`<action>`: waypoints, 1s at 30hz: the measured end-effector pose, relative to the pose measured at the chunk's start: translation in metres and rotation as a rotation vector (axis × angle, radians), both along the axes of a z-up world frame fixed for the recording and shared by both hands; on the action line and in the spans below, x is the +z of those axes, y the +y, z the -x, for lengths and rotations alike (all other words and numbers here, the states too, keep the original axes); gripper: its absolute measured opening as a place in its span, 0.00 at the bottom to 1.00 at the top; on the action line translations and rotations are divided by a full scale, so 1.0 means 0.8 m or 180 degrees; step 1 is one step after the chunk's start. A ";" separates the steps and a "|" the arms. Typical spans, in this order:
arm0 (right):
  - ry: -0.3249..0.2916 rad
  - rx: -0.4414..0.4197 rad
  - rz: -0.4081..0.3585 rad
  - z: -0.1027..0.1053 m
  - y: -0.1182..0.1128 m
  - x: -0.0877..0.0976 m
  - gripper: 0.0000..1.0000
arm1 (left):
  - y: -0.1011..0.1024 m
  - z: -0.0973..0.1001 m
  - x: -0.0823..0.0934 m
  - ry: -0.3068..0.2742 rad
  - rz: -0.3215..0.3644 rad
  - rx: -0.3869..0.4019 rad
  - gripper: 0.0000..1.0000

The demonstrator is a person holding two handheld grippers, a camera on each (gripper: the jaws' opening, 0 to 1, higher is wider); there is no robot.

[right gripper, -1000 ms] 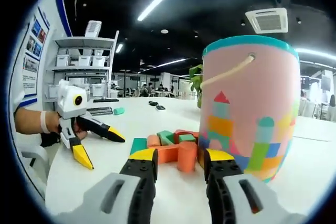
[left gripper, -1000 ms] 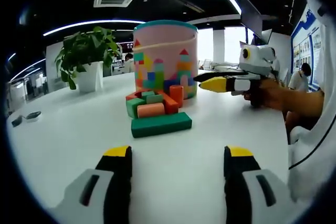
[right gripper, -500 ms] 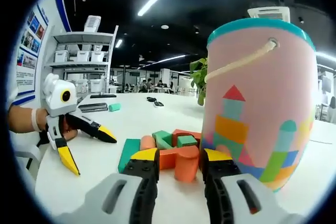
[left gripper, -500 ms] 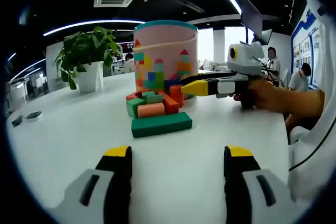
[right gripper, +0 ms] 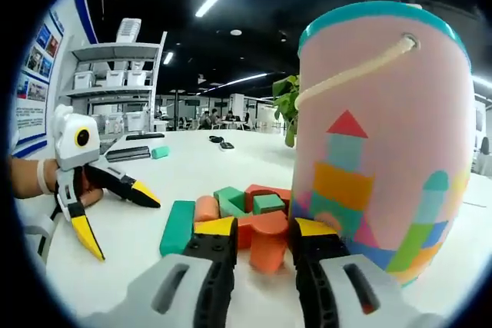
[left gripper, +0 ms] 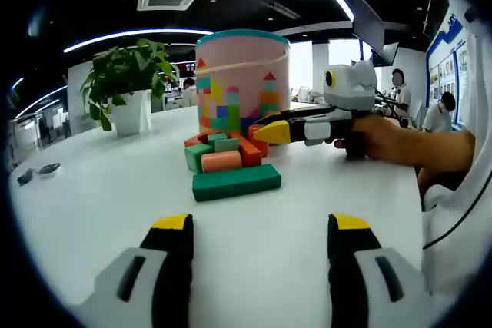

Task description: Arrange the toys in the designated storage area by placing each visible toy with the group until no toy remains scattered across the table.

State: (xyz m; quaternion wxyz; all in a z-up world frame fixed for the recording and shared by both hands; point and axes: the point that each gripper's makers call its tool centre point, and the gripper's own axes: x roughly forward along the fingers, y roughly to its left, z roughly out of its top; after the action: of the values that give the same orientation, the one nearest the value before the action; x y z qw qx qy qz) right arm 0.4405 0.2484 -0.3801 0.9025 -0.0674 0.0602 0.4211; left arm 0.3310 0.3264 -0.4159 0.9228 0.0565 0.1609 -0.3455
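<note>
On the white tabletop (left gripper: 92, 190) stands a pink bucket (left gripper: 243, 82) with a teal rim, a rope handle and printed coloured shapes, and a cluster of foam blocks lies at its foot. In the left gripper view the long green block (left gripper: 236, 182) lies nearest, with a pale orange block (left gripper: 221, 161) and smaller green blocks (left gripper: 198, 152) behind it, toward the bucket. The left gripper (left gripper: 261, 224) hovers low over bare tabletop short of the blocks, its jaws spread wide with nothing between them. The right gripper (left gripper: 270, 130) comes in from the right of that view, held in a hand (left gripper: 380, 137), its yellow tips at the orange cylinder (left gripper: 256, 137) beside the bucket. In the right gripper view the right gripper (right gripper: 261, 228) has its jaws set on either side of the orange cylinder (right gripper: 268, 241), close against it, though full clamping cannot be told. The bucket (right gripper: 380, 128) rises just to the right, and the left gripper (right gripper: 115, 209) shows open at the left. A potted plant (left gripper: 127, 86) stands farther back on the tabletop.
</note>
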 end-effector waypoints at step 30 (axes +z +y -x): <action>0.0000 0.0019 -0.0014 -0.001 0.004 -0.003 0.20 | -0.002 -0.002 0.000 0.0000 0.0006 -0.0010 0.73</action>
State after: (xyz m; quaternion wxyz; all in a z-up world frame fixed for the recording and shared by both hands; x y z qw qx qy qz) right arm 0.4412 0.2515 -0.3829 0.9014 -0.0656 0.0591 0.4239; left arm 0.3326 0.3248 -0.4160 0.9223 0.0559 0.1605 -0.3471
